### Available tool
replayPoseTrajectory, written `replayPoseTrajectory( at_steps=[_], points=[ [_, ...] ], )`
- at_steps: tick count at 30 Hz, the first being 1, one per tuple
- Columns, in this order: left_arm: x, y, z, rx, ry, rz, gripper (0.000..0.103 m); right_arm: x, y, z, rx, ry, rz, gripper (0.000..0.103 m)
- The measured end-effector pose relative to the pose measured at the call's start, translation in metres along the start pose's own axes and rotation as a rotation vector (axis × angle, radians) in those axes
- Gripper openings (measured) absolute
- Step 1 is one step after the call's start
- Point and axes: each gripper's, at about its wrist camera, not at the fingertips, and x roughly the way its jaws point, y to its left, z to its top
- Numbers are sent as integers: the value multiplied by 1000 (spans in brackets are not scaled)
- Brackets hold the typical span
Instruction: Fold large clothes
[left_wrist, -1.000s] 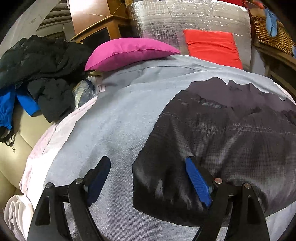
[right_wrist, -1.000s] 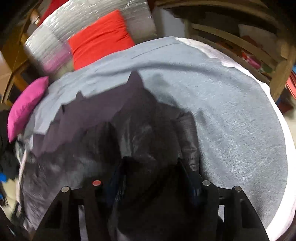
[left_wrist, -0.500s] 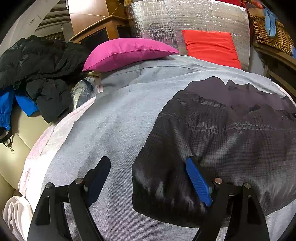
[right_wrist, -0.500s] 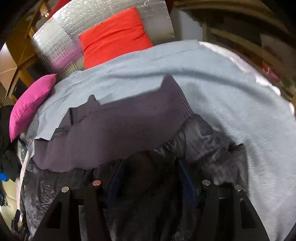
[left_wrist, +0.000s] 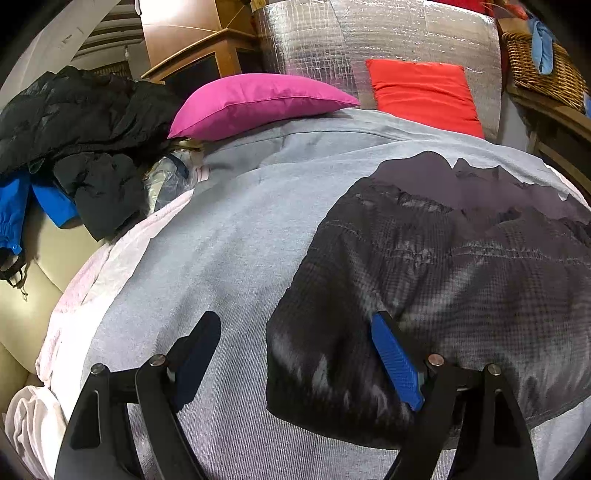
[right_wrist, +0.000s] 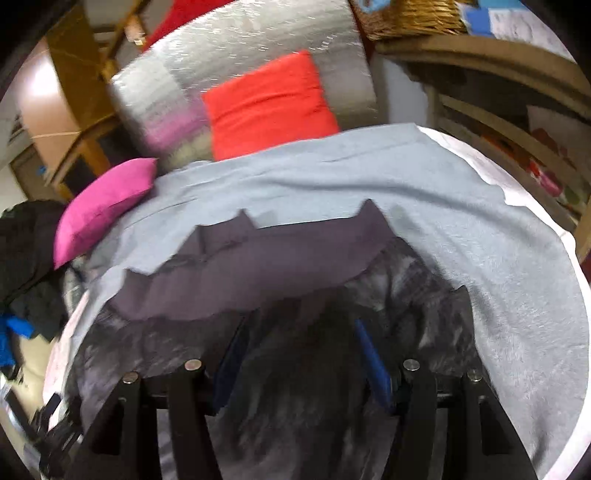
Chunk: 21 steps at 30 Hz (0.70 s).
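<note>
The big grey blanket (left_wrist: 229, 258) covers the bed, and your dark jacket (left_wrist: 443, 266) lies on top of it, toward the right side. Your right claw (right_wrist: 299, 354) is closed on a thick bunch of that jacket. If you pull too fast, the slippery cloth could slide out, or the blanket could bunch up under it. Your left claw (left_wrist: 295, 354) is wide open and holds nothing, just over the jacket's left edge. If it does not pin that edge, the fold could go crooked.
</note>
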Motion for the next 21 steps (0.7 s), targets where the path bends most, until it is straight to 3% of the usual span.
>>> replayPoseTrajectory(
  at_steps=[3, 7, 10, 21],
  points=[
    [0, 0, 0, 0, -1, 1, 84, -7, 11, -12, -22, 28, 59, 63],
    [0, 1, 0, 3, -1, 3, 84, 5, 18, -31, 0, 134, 132, 63],
    [-1, 0, -1, 8, -3, 9, 84, 21, 21, -44, -42, 178, 100, 64],
    [-5, -3, -3, 12, -6, 23, 84, -22, 25, -64, -90, 88, 92, 66]
  ],
)
